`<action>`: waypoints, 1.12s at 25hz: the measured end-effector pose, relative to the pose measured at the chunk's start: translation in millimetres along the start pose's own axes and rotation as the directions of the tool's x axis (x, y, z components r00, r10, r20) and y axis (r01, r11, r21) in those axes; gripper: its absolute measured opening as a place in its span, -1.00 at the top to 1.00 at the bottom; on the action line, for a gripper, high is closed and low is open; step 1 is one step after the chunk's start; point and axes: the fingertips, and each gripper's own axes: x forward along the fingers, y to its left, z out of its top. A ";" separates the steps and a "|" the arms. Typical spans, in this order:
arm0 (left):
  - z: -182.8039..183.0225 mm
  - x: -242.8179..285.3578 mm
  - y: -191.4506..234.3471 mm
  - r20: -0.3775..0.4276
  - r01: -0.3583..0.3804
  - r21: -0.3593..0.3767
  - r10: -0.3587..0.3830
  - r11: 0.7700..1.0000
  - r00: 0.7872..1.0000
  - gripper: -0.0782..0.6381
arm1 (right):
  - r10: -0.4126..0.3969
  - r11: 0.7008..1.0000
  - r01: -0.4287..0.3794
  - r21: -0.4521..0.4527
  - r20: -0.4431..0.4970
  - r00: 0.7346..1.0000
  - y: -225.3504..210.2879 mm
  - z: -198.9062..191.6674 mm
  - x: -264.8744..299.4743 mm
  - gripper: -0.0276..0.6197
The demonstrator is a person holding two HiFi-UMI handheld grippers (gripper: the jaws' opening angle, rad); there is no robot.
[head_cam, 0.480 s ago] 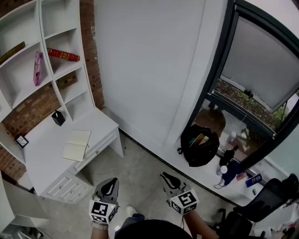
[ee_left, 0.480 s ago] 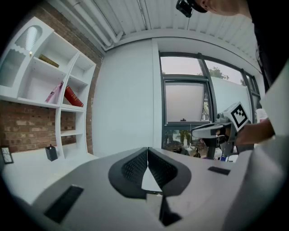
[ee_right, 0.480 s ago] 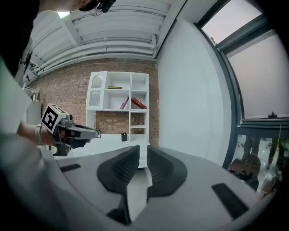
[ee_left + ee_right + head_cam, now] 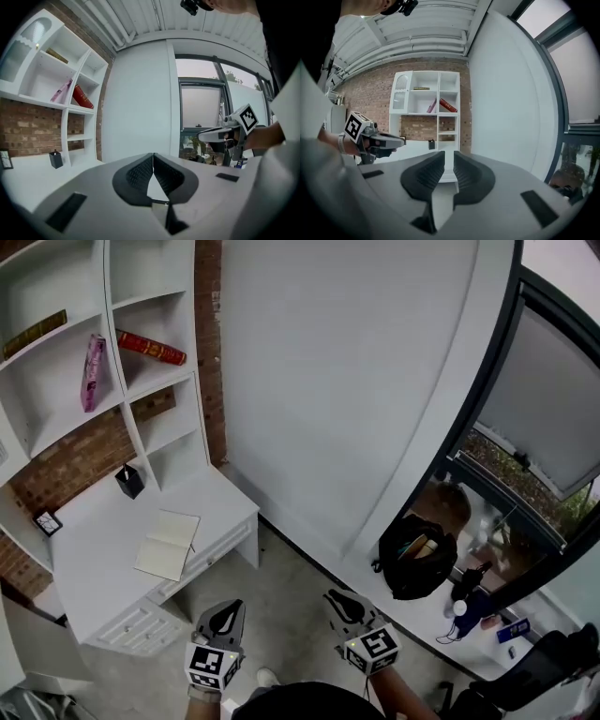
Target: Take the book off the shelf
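Note:
A red book leans in the upper right shelf compartment of the white bookcase, with a pink book in the compartment to its left. Both show far off in the left gripper view, red book, and in the right gripper view, red book. My left gripper hangs low over the floor, well short of the shelf; its jaws are shut and empty. My right gripper is beside it, its jaws parted by a narrow gap with nothing between.
A white desk under the shelves carries an open notebook, a black pen holder and a small clock. A black backpack lies by the window at right. A thin olive book sits on the upper left shelf.
The head view has swung left, so the shelf, desk and backpack sit further right in the picture. Both grippers stay low at the bottom of the view.

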 end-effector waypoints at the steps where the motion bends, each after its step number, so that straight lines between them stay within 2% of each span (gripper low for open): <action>1: -1.5 1.5 8.7 -0.006 -0.003 -0.006 0.003 1.000 1.000 0.76 | -0.001 1.000 0.001 0.004 0.003 1.000 -0.4 1.1 9.1 0.73; 5: -5.1 4.2 46.8 -0.009 -0.022 -0.031 0.022 0.999 1.000 0.76 | -0.002 1.000 0.002 0.000 -0.009 1.000 6.6 9.2 45.8 0.73; 11: -2.7 3.7 94.8 0.032 -0.063 -0.043 0.064 0.997 0.997 0.76 | 0.007 0.999 -0.008 -0.039 -0.015 1.000 16.5 20.3 90.8 0.73; 15: -2.6 6.9 119.6 -0.002 -0.090 -0.043 0.090 0.995 0.996 0.76 | 0.014 0.999 -0.015 -0.028 -0.027 1.000 16.2 25.9 118.3 0.73; 23: -2.5 16.6 173.2 -0.001 -0.183 -0.047 0.183 0.982 0.983 0.76 | 0.090 0.995 -0.090 -0.030 -0.024 0.996 13.7 34.5 187.8 0.73; 28: 4.6 36.0 215.4 0.024 -0.255 -0.027 0.256 0.967 0.966 0.76 | 0.157 0.987 -0.157 -0.044 -0.012 0.988 2.1 50.9 247.2 0.73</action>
